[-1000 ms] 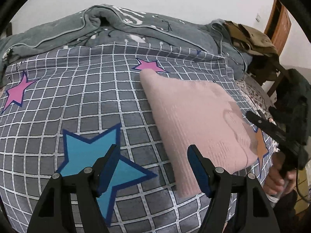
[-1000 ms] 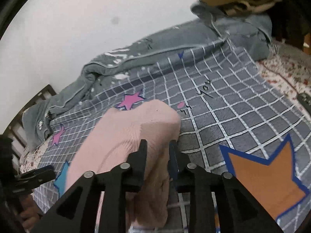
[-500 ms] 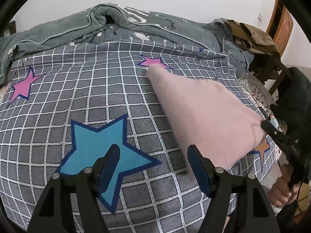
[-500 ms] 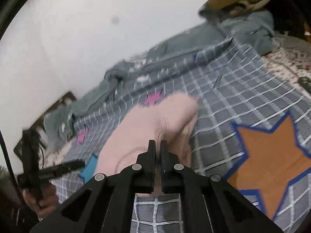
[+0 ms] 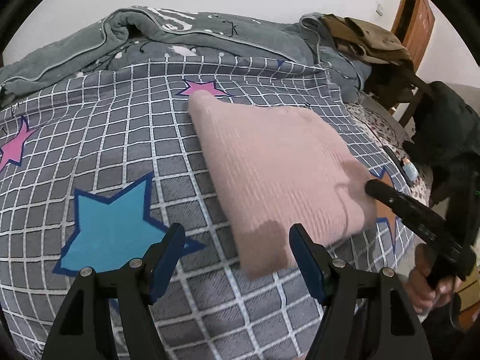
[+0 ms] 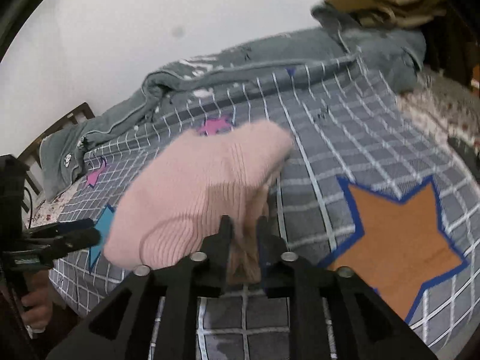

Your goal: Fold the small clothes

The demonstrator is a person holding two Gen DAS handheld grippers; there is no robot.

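Note:
A folded pink knit sweater (image 5: 270, 162) lies on the grey checked bedsheet (image 5: 120, 138). My left gripper (image 5: 237, 237) is open and empty, hovering above the sweater's near corner. My right gripper (image 6: 244, 228) is shut on the sweater's edge (image 6: 246, 258), with folded fabric bunched between its fingers; the sweater body (image 6: 192, 186) lifts in front of it. The right gripper (image 5: 390, 201) also shows in the left wrist view at the sweater's right edge. The left gripper (image 6: 72, 231) shows at the left of the right wrist view.
A grey blanket (image 5: 180, 36) is heaped along the back of the bed by the wall. Brown clothes (image 5: 369, 42) sit on a wooden chair at the back right. The sheet has a blue star (image 5: 114, 222) and an orange star (image 6: 399, 234).
The right gripper's jaws have parted slightly around the thick fabric while still gripping it. The sweater has shifted and settled lower on the sheet. The left gripper stayed open, moving slightly closer.

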